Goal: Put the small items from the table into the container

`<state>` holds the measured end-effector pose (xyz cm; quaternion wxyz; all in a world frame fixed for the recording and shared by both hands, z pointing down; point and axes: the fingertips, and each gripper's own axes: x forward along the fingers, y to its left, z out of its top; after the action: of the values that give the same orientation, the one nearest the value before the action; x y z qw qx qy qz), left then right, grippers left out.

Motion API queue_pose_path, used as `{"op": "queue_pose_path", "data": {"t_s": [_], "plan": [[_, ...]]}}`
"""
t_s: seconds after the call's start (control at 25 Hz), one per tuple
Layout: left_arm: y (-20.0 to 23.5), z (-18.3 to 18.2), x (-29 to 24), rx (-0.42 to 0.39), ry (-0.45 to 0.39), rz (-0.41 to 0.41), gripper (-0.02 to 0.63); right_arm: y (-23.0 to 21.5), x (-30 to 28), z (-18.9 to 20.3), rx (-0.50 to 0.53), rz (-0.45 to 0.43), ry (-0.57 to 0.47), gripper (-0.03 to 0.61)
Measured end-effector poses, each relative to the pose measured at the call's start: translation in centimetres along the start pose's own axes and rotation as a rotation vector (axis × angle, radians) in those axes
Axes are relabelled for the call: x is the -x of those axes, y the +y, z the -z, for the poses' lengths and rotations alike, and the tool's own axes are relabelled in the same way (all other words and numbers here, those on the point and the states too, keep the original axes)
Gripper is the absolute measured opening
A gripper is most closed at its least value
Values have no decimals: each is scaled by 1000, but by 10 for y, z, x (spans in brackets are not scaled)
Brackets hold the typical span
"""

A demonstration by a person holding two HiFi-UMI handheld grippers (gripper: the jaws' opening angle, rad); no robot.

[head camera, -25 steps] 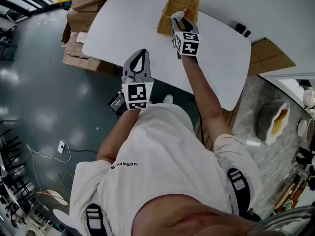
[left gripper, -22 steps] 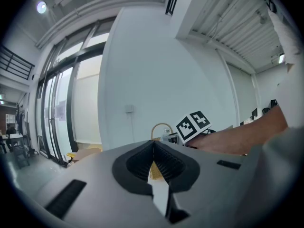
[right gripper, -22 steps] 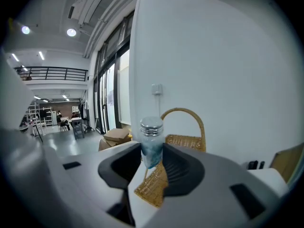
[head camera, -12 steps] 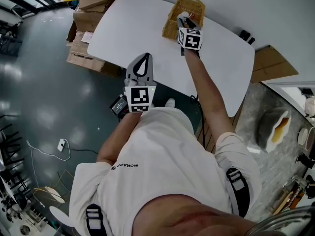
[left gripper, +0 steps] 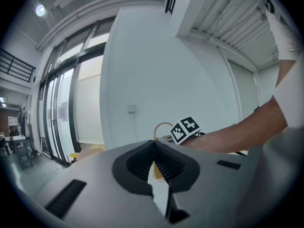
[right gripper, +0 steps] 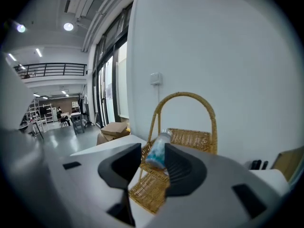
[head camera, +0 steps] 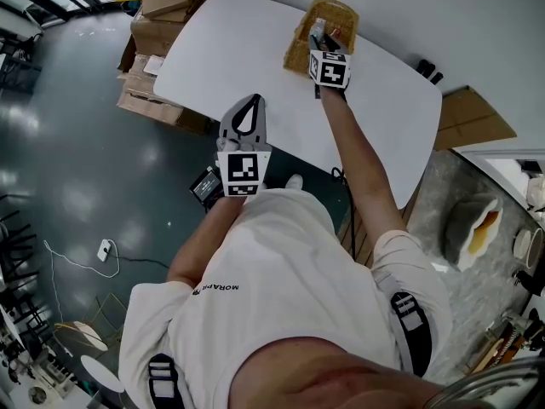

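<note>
A small bottle point(right gripper: 157, 151) with a blue and white label sits tilted between the jaws of my right gripper point(right gripper: 153, 158), which is shut on it. In the head view that gripper point(head camera: 322, 34) reaches over the near end of the wicker basket point(head camera: 341, 11) at the far side of the white table point(head camera: 230, 49). The right gripper view shows the basket point(right gripper: 190, 139) and its arched handle just beyond the bottle. My left gripper point(head camera: 249, 102) hangs at the table's near edge with its jaws shut on nothing point(left gripper: 153, 144). The inside of the basket is mostly hidden.
Cardboard boxes point(head camera: 157, 32) are stacked on the floor off the table's left end. A flat sheet of cardboard point(head camera: 473, 109) lies past the right end. Dark small things point(head camera: 428, 68) rest near the table's far right corner.
My right gripper has moved away from me with the bottle and sunk a little, from the basket's near rim to over the basket. The left gripper has stayed put.
</note>
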<state>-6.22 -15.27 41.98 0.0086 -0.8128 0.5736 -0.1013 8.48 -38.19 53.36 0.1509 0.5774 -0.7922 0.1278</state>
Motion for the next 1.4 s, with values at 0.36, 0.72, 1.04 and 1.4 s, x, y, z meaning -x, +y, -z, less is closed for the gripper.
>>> {"op": "queue_pose_path", "data": {"t_s": [0.36,0.72,1.04,1.4], "plan": [[-1,-2,5,4,-10,6,4,5,24,-14,-12,-4,-63,124],[-4,-3,3,22,-24,12,4,23,58,-26,-16,-53,-144,12],[0,-5,3,37,-39,1,3,53,100,-38,-17,-102,-211,12],[5,-5,2,51,-46,-14,3,77,135,-30,-47,-139,-233,12]]}}
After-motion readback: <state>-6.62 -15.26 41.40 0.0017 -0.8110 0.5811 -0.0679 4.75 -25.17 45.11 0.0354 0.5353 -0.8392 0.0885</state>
